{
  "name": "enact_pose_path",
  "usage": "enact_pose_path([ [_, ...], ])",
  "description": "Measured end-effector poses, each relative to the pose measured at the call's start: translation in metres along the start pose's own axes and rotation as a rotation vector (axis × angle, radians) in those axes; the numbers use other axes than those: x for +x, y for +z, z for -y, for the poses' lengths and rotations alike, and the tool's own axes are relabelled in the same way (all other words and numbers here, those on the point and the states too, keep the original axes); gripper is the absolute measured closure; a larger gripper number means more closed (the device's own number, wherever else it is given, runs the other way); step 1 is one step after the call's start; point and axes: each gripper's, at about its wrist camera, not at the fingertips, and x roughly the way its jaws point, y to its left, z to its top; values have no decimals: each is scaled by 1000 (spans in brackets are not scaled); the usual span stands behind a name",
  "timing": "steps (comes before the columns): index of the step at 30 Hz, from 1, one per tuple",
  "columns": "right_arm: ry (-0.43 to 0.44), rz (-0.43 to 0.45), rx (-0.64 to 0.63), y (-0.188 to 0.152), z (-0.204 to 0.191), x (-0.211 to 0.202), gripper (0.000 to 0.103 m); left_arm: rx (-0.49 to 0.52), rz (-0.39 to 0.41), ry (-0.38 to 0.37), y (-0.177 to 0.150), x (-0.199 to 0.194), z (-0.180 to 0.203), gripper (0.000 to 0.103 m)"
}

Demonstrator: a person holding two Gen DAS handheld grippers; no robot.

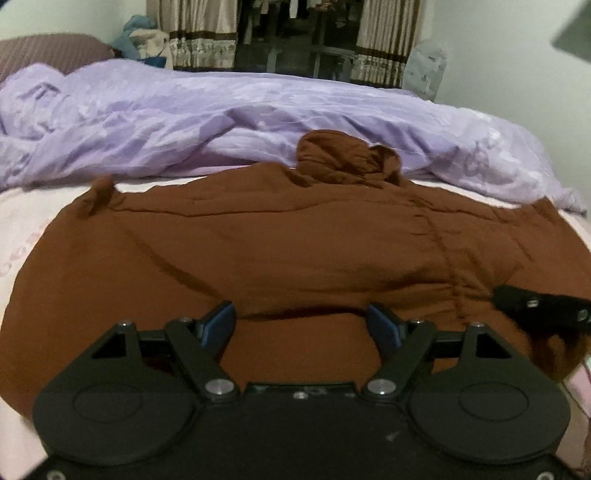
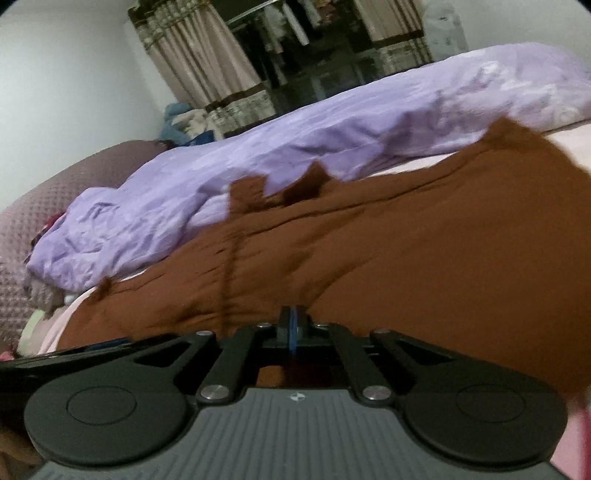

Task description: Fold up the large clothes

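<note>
A large brown garment (image 1: 280, 251) is spread flat across the near part of a bed covered by a pale pink sheet (image 1: 26, 221), its bunched hood (image 1: 343, 155) lying at the far edge against a crumpled lilac duvet (image 1: 184, 118). The left gripper (image 1: 301, 323) is held just above the garment's near edge, its blue-padded fingers (image 1: 218, 325) spread wide with nothing between them. The right gripper (image 2: 292, 325) is seen with its fingers pressed together, pinching a fold of the brown garment (image 2: 406, 251) at the near right side; cloth is raised there. Striped curtains (image 1: 199, 33) hang at the far wall.
</note>
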Motion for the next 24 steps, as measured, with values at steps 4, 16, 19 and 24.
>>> enact_pose_path([
  [4, -86, 22, -7, 9, 29, -12, 103, -4, 12, 76, -1, -6, -23, 23],
  [16, -270, 73, 54, 33, 116, -54, 103, -42, 22, 198, 0, -38, -98, 28],
  [19, -273, 62, 46, 23, 117, -47, 103, -90, 30, 181, -12, -29, -110, 24],
  [24, -290, 87, 33, 13, 119, -40, 103, -84, 55, 193, -18, -21, -111, 22],
])
